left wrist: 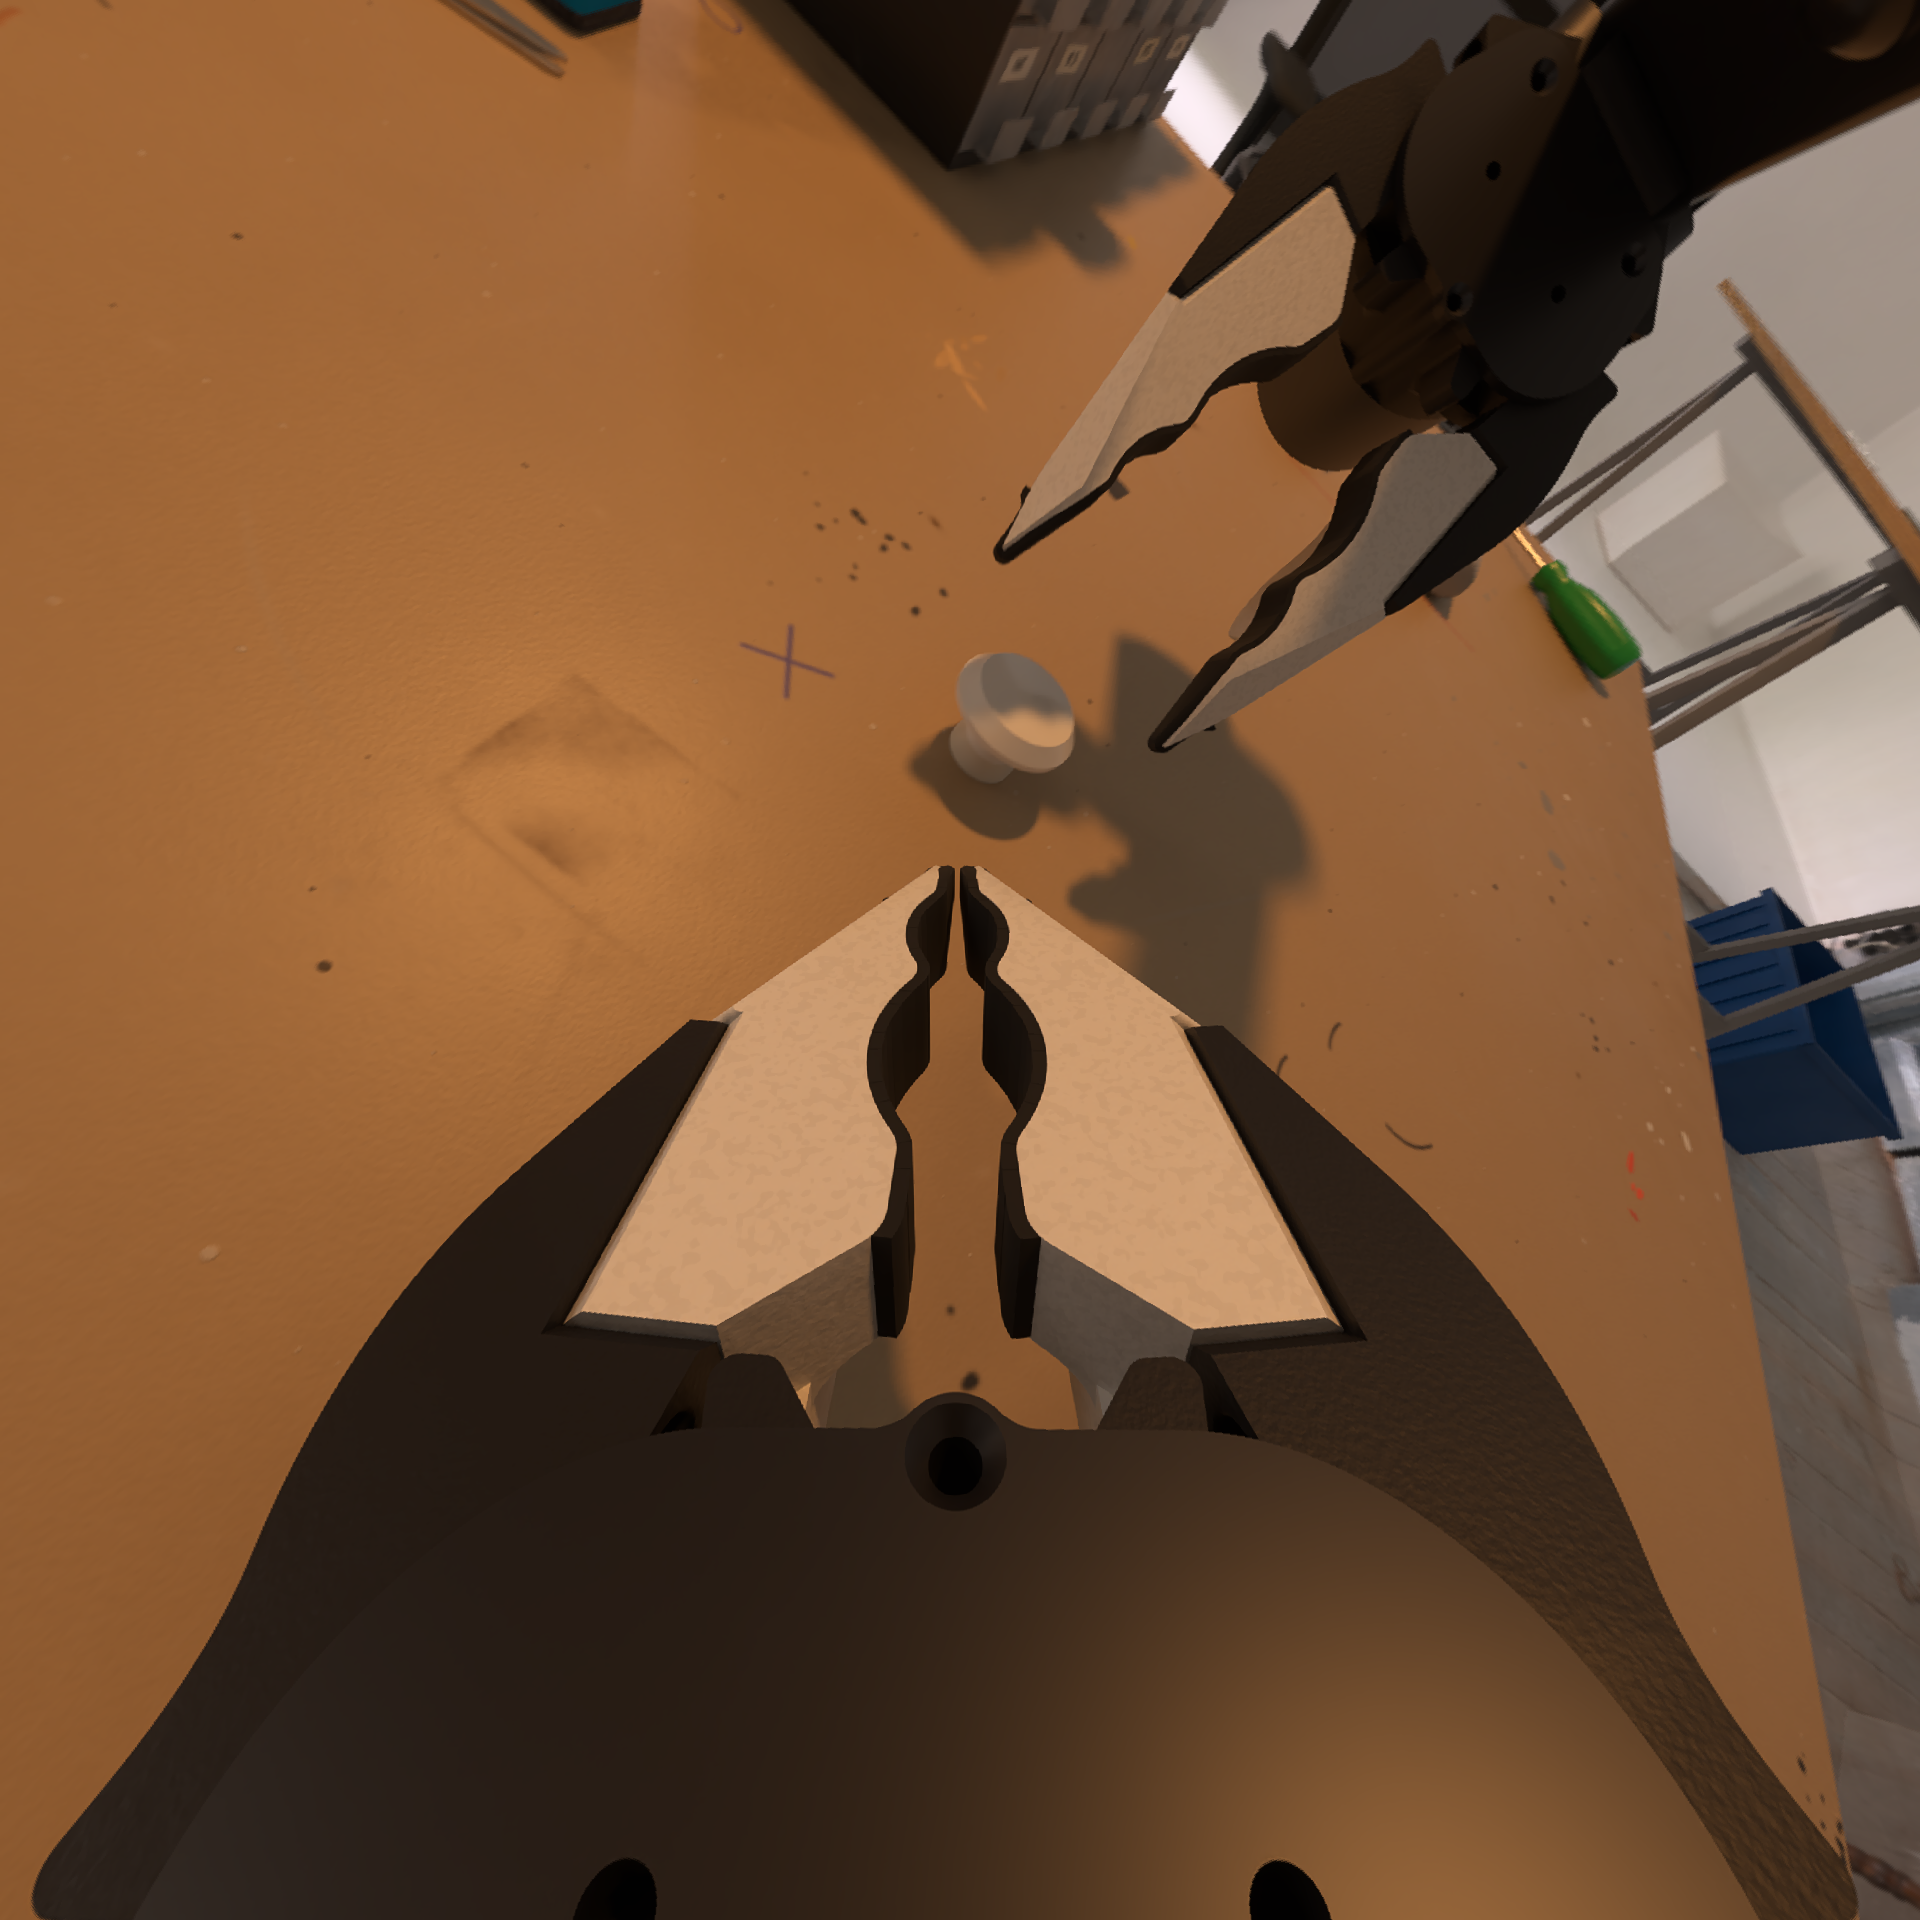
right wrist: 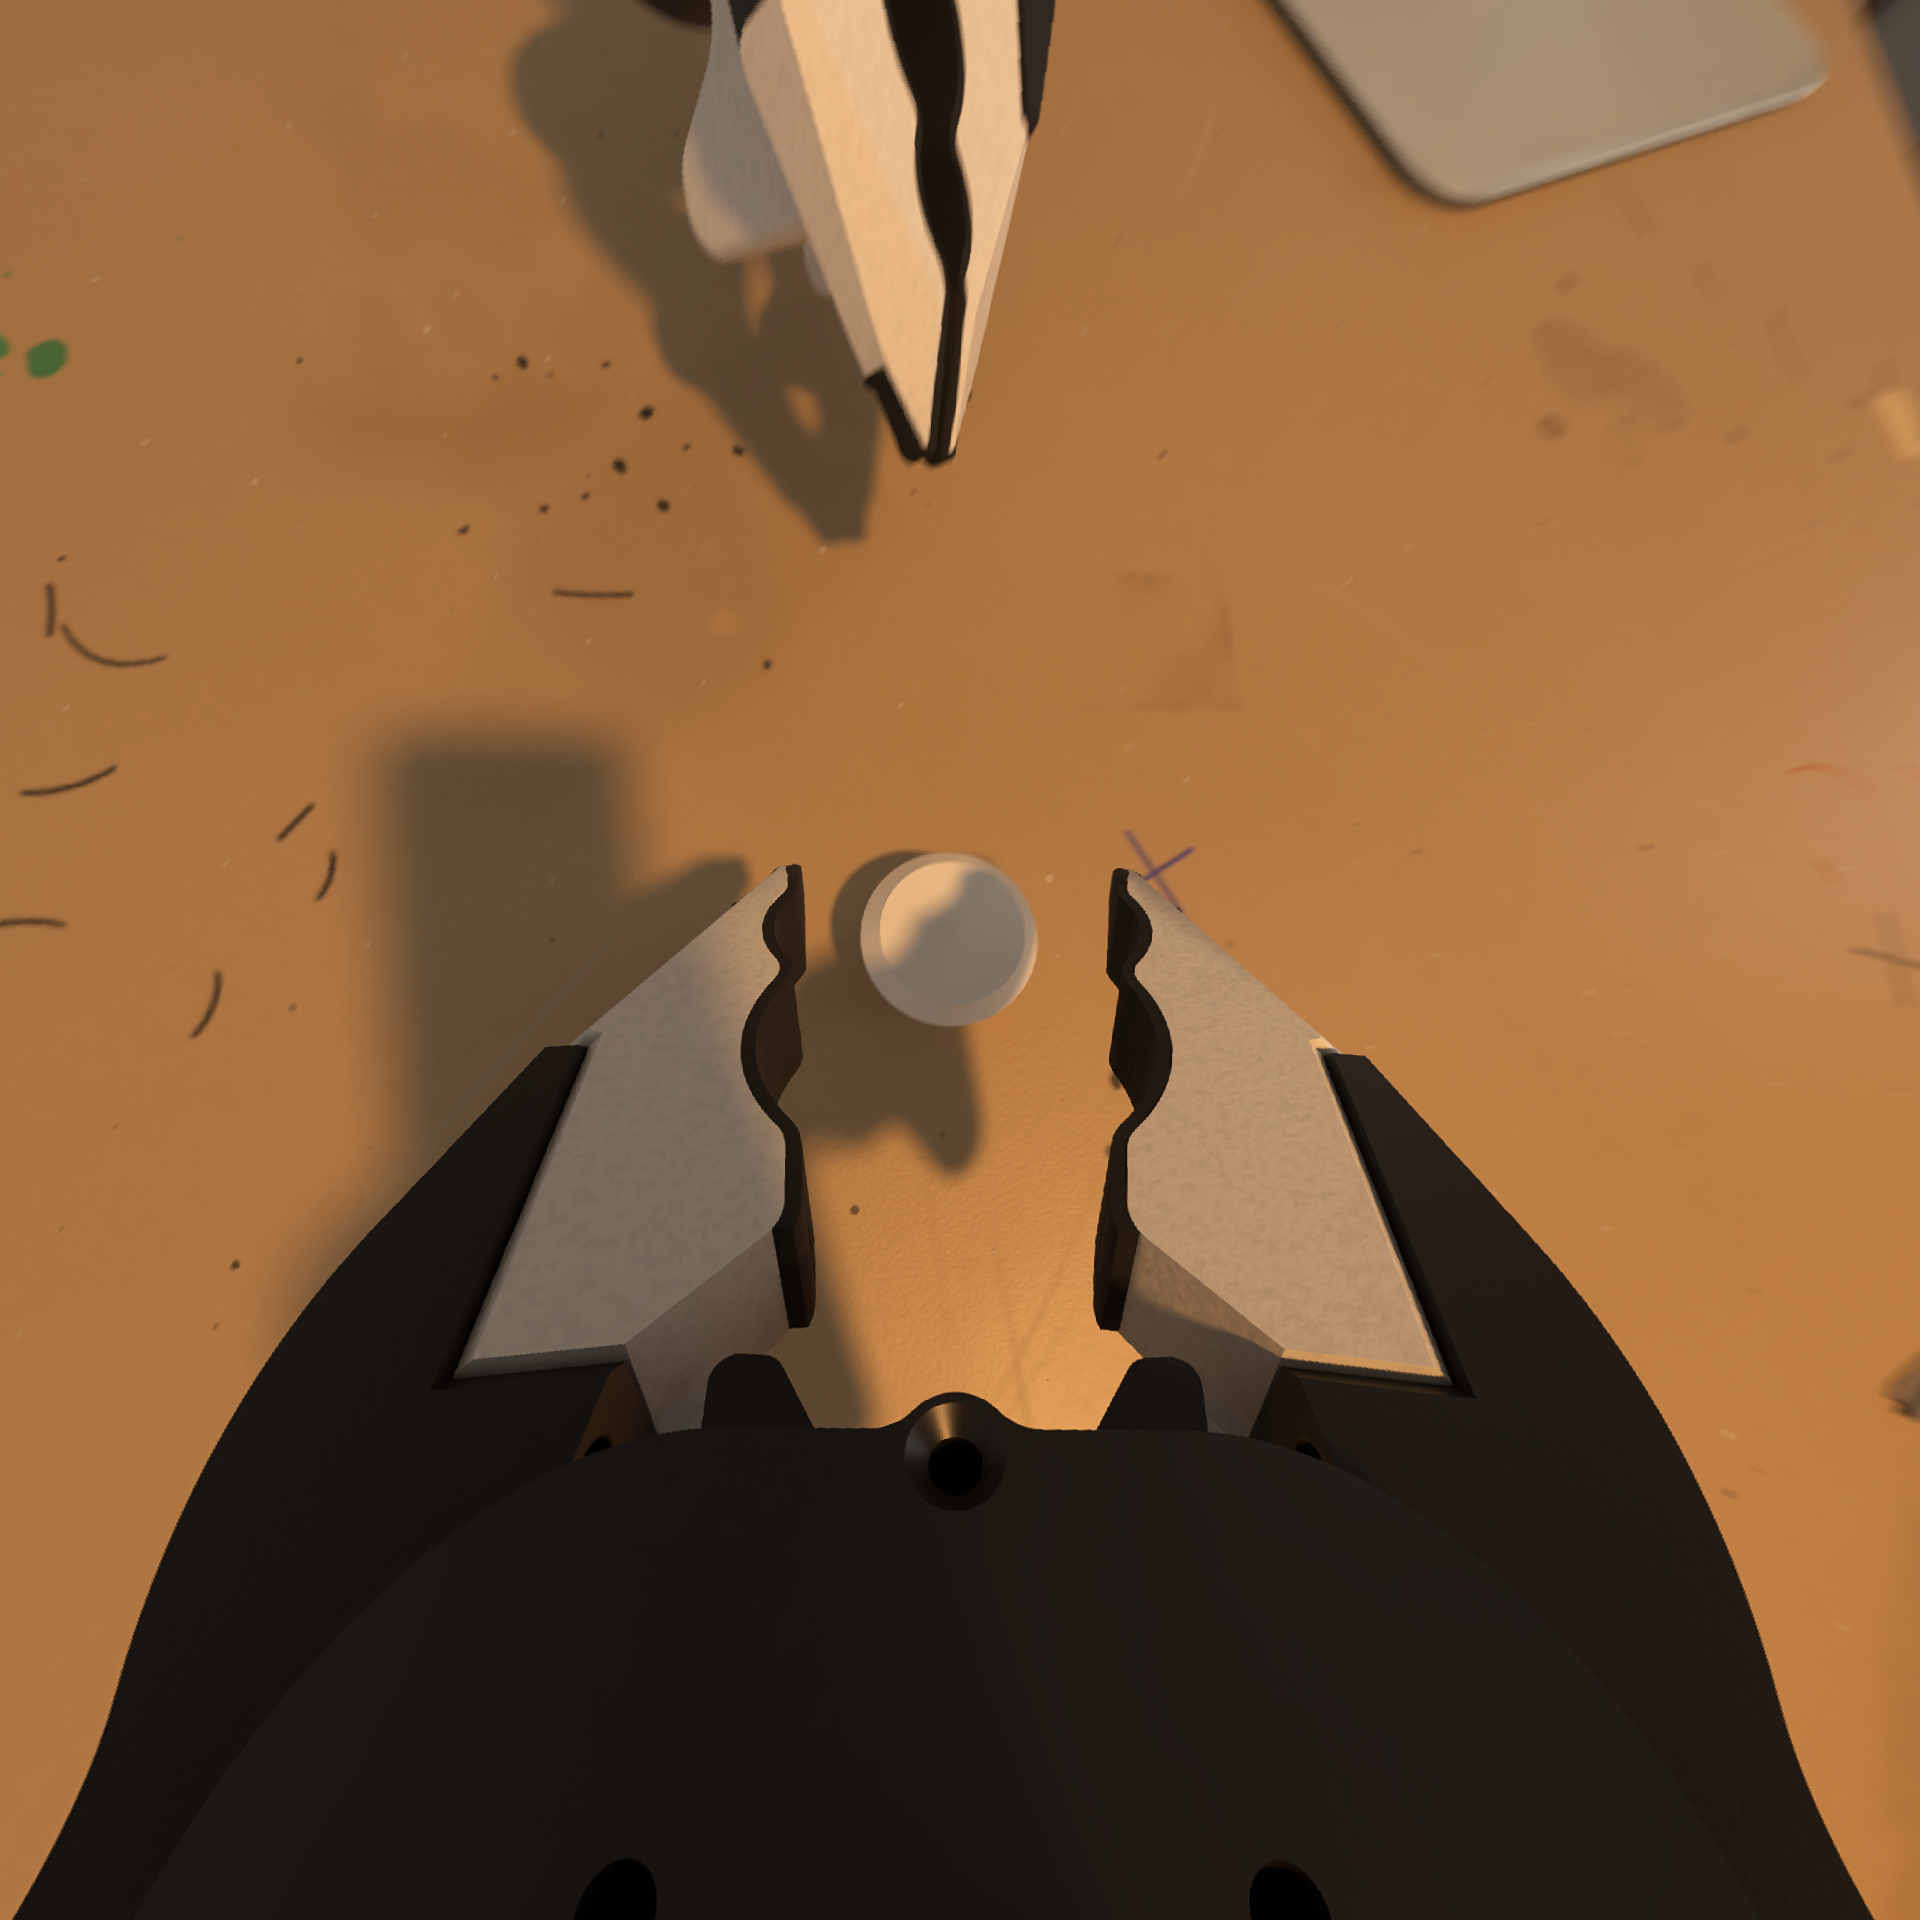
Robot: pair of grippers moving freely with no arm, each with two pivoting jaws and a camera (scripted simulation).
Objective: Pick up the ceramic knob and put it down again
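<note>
Between the spread fingers of the right gripper [right wrist: 954, 883], on the orange-brown worktop [right wrist: 1455, 1039], the white ceramic knob [right wrist: 948, 940] stands on its stem, cap up, touching neither finger. Left to right in the right wrist view: left fingertip at nine o'clock of the knob, the knob, right fingertip at three o'clock. Its axis is vertical. The tips probably hang above it; height is hard to judge. The left gripper [right wrist: 928, 452], pressed together and empty, waits at twelve o'clock, farther off.
</note>
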